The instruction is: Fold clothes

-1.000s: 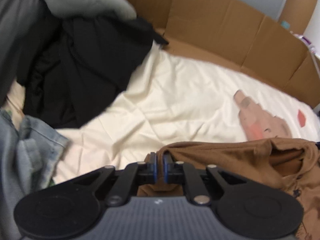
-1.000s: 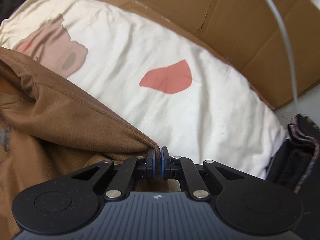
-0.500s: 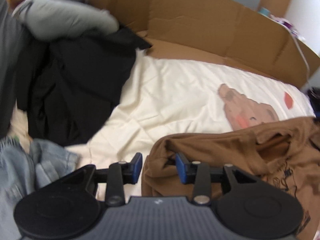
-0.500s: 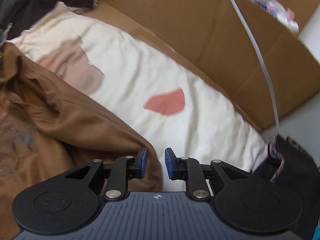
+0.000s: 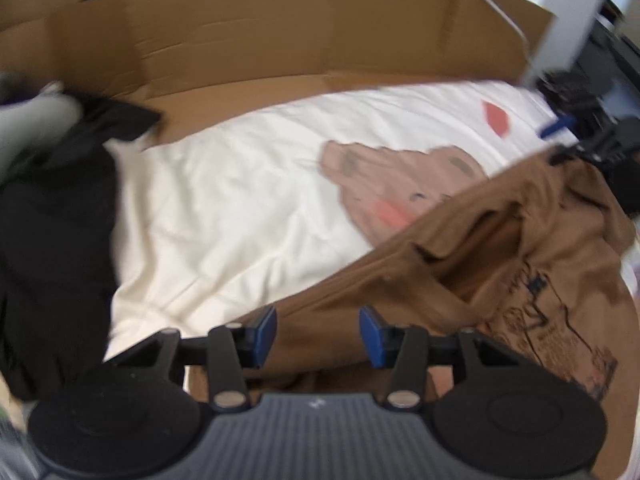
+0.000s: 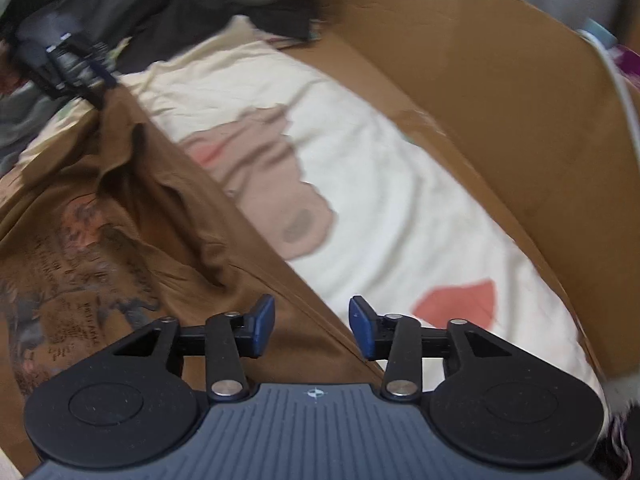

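Both grippers' fingers (image 5: 264,330) apart over brown T-shirt (image 5: 460,280), hem stretched between them.

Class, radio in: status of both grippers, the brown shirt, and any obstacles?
Left gripper open, right gripper open. Brown shirt lies loose on the cream sheet, unfolded. Black clothes piled beside, not touching it.

the right tongs (image 6: 312,328) stand with their blue-padded fingers (image 6: 262,322) spread apart, gripping nothing, above the stitched edge of a brown printed t-shirt (image 6: 132,240) that lies crumpled on a cream bedsheet (image 6: 380,184) with a tan animal figure and a red patch. at the shirt's far corner the left tongs (image 6: 86,66) sit blurred, beside dark clothes (image 6: 192,12). a cardboard wall (image 6: 500,112) borders the sheet, with a white cable (image 6: 622,92) along it.
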